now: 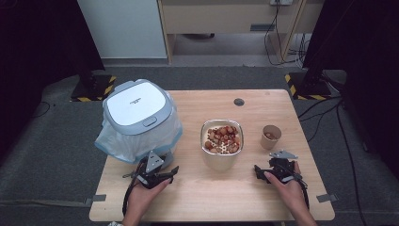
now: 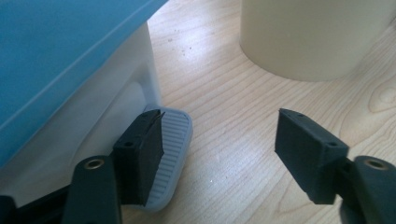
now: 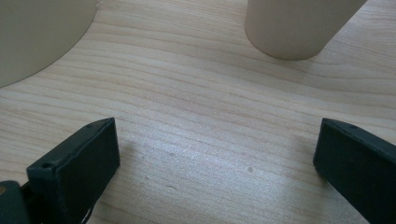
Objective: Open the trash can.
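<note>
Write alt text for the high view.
A person's hands rest two open grippers, left gripper and right gripper, on a wooden table. Between them stands a container of reddish-brown food, with a lidded bin at left and a small paper cup at right.

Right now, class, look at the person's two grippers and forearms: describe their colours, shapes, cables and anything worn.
Both the left gripper and the right gripper are black, each topped by a grey three-cornered plate. Each ends in two blocky black jaws with flat faces and small screw holes, seen close in the gripper views. A dark cable trails back from each along the forearm. No sleeves show on the forearms.
</note>
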